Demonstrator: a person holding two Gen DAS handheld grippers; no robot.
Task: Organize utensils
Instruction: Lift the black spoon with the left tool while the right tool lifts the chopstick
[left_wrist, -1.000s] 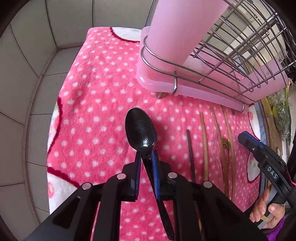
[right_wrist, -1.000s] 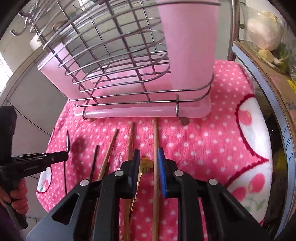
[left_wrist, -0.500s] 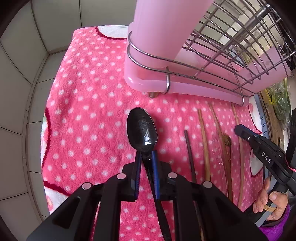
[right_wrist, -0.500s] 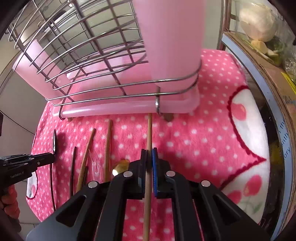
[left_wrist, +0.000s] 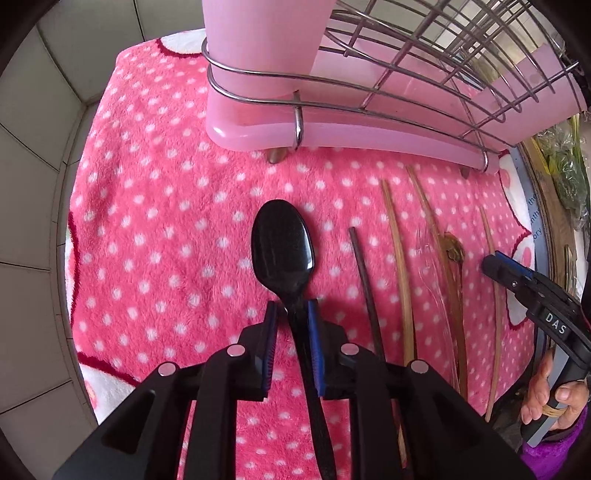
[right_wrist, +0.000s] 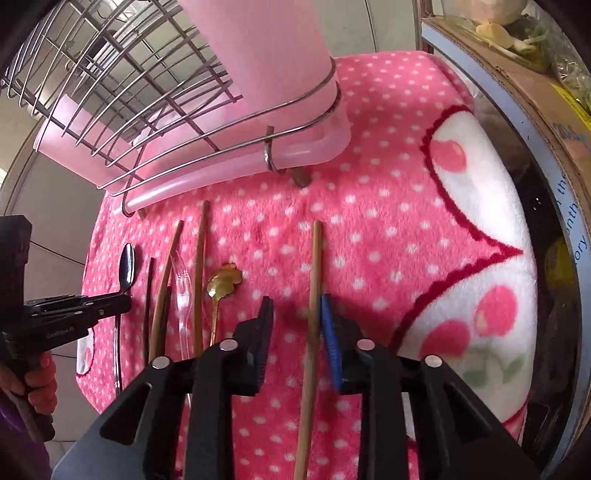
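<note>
A black spoon (left_wrist: 282, 243) lies on the pink polka-dot towel (left_wrist: 155, 206). My left gripper (left_wrist: 291, 314) straddles its neck with the jaws slightly apart; the handle runs back between the fingers. My right gripper (right_wrist: 297, 314) is open around a wooden chopstick (right_wrist: 314, 280) that lies on the towel (right_wrist: 388, 229) against the right pad. The black spoon (right_wrist: 126, 267) and left gripper (right_wrist: 74, 310) show at the left of the right wrist view. The right gripper (left_wrist: 496, 264) shows at the right of the left wrist view.
A wire rack on a pink drip tray (left_wrist: 332, 129) with a pink utensil cup (right_wrist: 266, 55) stands at the back. More chopsticks (right_wrist: 199, 266), a clear plastic fork (right_wrist: 183, 295), a gold spoon (right_wrist: 221, 284) and a dark stick (left_wrist: 364, 280) lie between the grippers. A cardboard box (right_wrist: 517, 81) borders the right.
My right gripper shut on the wooden chopstick, carried it right, away from the other utensils, and has opened again. My left gripper's jaws have parted slightly around the black spoon.
</note>
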